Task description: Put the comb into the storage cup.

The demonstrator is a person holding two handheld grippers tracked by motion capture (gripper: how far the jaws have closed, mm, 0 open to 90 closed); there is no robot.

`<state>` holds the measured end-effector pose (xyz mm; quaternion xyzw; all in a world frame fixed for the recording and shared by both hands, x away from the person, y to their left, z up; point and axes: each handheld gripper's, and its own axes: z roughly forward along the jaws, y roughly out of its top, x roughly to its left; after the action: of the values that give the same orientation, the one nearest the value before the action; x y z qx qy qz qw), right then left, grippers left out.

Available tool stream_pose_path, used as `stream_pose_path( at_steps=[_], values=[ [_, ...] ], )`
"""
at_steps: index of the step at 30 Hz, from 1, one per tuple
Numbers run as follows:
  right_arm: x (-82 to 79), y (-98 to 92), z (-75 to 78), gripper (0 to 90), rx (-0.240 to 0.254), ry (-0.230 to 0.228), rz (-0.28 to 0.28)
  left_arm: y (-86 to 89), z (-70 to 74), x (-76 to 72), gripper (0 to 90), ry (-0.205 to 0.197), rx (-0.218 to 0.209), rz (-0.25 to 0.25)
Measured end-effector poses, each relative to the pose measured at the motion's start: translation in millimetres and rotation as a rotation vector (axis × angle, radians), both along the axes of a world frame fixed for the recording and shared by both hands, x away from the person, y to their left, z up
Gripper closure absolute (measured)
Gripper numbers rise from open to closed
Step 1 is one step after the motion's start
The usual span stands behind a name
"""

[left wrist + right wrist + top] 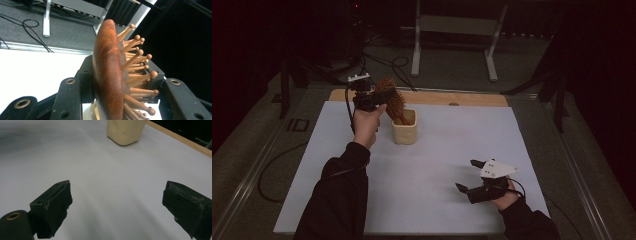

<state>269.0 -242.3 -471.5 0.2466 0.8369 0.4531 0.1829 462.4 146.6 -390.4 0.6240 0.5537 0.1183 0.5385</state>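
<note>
White sheet (422, 165) on table in dark room; left jaws clamped on hairbrush (107, 75), right jaws spread apart.

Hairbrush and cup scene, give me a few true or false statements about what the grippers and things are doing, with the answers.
1. The left gripper is shut on the wooden hairbrush. True.
2. The hairbrush lies flat on the white table cover. False: it is held up, its handle end down in the cream cup.
3. The right gripper is open with nothing between its fingers. True.
4. The right gripper holds the cream cup. False: the cup stands apart from it, farther across the table.
5. The cup is tipped on its side. False: it stands upright.
</note>
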Motion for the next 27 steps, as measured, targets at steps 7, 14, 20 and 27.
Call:
stream_pose_path(
  at_steps=[7, 14, 20, 27],
  values=[
    [0.1, -0.1, 0.0, 8.2, 0.001, 0.000, 0.000, -2.2, -5.0, 0.5, 53.0, -0.002, 0.003, -0.023],
    [-1.0, 1.3, 0.0, 8.2, 0.003, 0.004, 0.001, -1.6, -5.6, 0.8, 48.0, 0.005, 0.003, -0.037],
    [-0.9, 0.9, 0.1, 8.2, 0.003, 0.004, -0.002, -0.8, 0.6, -2.0, 37.8, 0.003, 0.051, -0.017],
    [-0.6, 0.3, 0.2, 8.2, 0.004, 0.002, -0.003, 9.2, 4.8, -7.7, 15.4, -0.023, 0.079, -0.037]
  ],
)
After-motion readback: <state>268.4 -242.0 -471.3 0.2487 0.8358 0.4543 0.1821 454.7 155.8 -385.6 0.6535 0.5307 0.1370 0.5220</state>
